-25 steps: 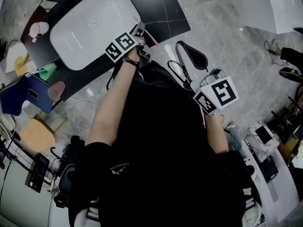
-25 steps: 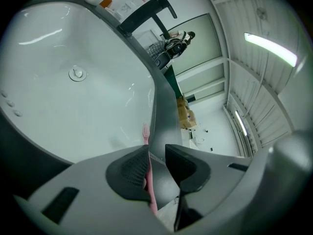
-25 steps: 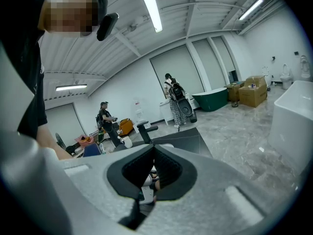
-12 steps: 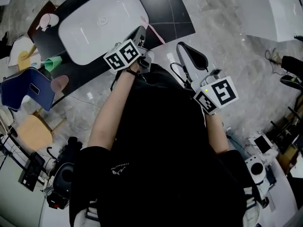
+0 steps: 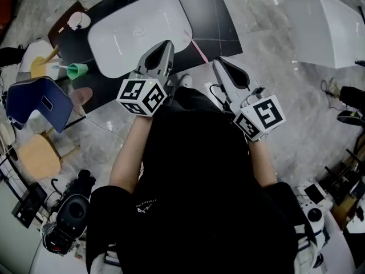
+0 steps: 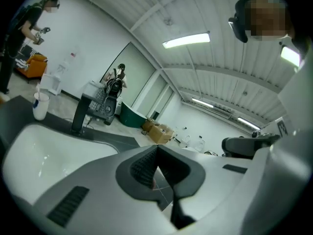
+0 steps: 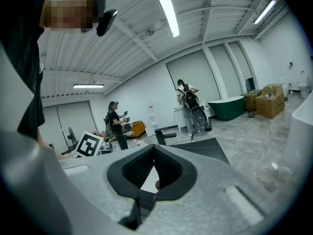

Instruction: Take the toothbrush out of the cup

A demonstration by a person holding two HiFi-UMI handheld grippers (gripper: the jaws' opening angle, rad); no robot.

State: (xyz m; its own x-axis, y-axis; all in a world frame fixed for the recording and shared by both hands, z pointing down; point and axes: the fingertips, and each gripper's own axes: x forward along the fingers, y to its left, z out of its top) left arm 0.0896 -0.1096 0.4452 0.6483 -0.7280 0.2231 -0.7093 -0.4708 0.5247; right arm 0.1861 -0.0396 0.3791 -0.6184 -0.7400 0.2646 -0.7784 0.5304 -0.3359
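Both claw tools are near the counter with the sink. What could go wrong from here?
One: the pink toothbrush seems to lie on the dark counter with its near end at the front edge, so a bump from the person's body could tip it off. Two: it sits between the shut left gripper and the right gripper; either one, swinging down, might knock it into the sink.

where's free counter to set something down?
Free: the black counter right of the white basin, beyond the pink toothbrush, out to the counter's edge. Crowded: the left end, round the green cup.
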